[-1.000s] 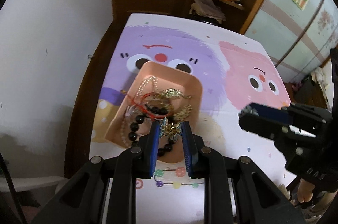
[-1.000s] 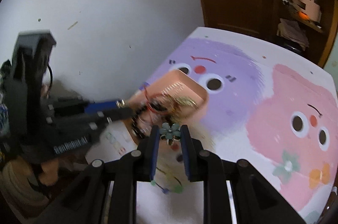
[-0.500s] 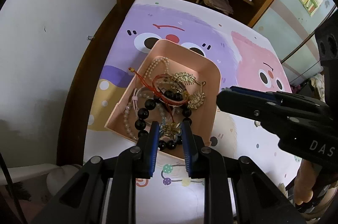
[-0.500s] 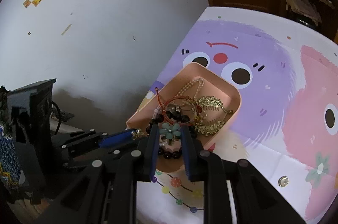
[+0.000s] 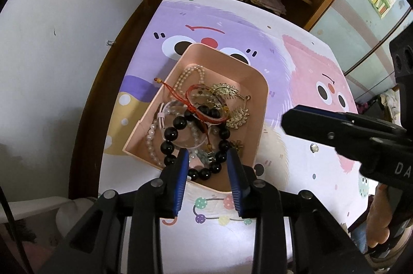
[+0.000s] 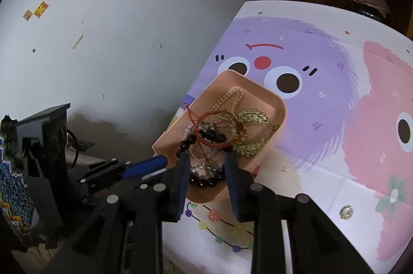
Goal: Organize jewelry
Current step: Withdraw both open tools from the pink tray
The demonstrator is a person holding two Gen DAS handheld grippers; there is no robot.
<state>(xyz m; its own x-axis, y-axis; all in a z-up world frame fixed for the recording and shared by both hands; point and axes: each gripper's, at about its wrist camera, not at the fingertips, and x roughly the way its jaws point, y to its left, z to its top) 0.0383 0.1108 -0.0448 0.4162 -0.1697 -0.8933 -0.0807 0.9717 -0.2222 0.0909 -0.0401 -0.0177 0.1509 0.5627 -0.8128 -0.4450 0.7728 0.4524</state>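
Fingers of both my grippers, left (image 5: 208, 170) & right (image 6: 206, 172), apart, empty over pink plastic tray (image 5: 259, 103) w/ tangled jewelry, so pieces land inside.

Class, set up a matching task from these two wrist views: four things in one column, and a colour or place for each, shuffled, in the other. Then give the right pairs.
Things:
1. bead bracelet
2. cord bracelet
3. leaf brooch
4. small round stud

Colour or place:
A. gold, in the tray
B. red, in the tray
C. on the mat, outside the tray
D. black, in the tray

Pairs: 1-D, 2-B, 3-A, 4-C

Both the left tongs and the right tongs are open over the tray's near end.
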